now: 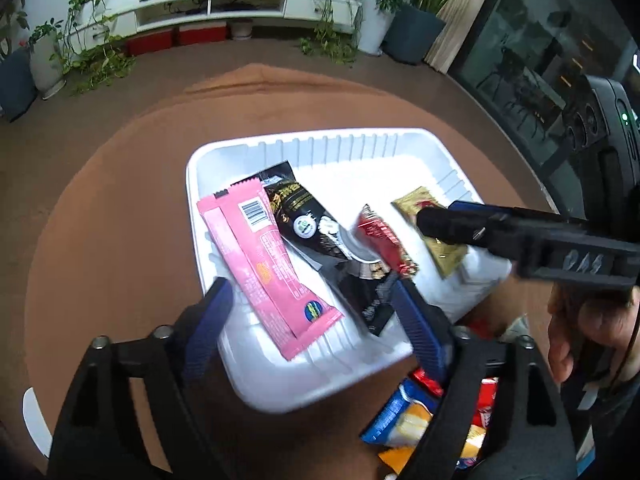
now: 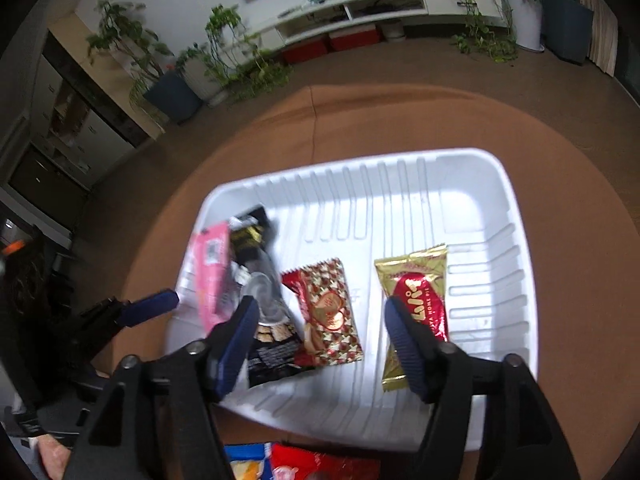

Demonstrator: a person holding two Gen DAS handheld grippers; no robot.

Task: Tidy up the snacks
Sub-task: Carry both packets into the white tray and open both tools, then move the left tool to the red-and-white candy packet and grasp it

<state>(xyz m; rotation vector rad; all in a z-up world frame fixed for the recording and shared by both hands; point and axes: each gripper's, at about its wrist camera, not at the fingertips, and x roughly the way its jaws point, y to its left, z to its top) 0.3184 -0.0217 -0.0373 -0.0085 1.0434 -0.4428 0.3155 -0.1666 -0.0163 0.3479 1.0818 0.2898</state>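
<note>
A white ribbed tray (image 1: 320, 136) (image 2: 360, 156) sits on a round brown table. On its left side lie a pink packet (image 1: 264, 264) (image 2: 210, 272) and a black packet (image 1: 296, 212) (image 2: 252, 240). A red heart-print packet (image 1: 384, 240) (image 2: 328, 312) lies in the middle, a gold and red packet (image 1: 448, 254) (image 2: 416, 280) to the right. My left gripper (image 1: 308, 292) hangs open above the pink and black packets, holding nothing. My right gripper (image 2: 322, 306) is open over the two red packets, with nothing between its pads.
Several loose snack packets (image 1: 408, 416) (image 2: 320, 464) lie on the table (image 1: 100, 220) in front of the tray's near edge. A hand (image 1: 580, 328) holds the right gripper's handle. Potted plants and a low white cabinet (image 1: 208, 4) stand beyond the table.
</note>
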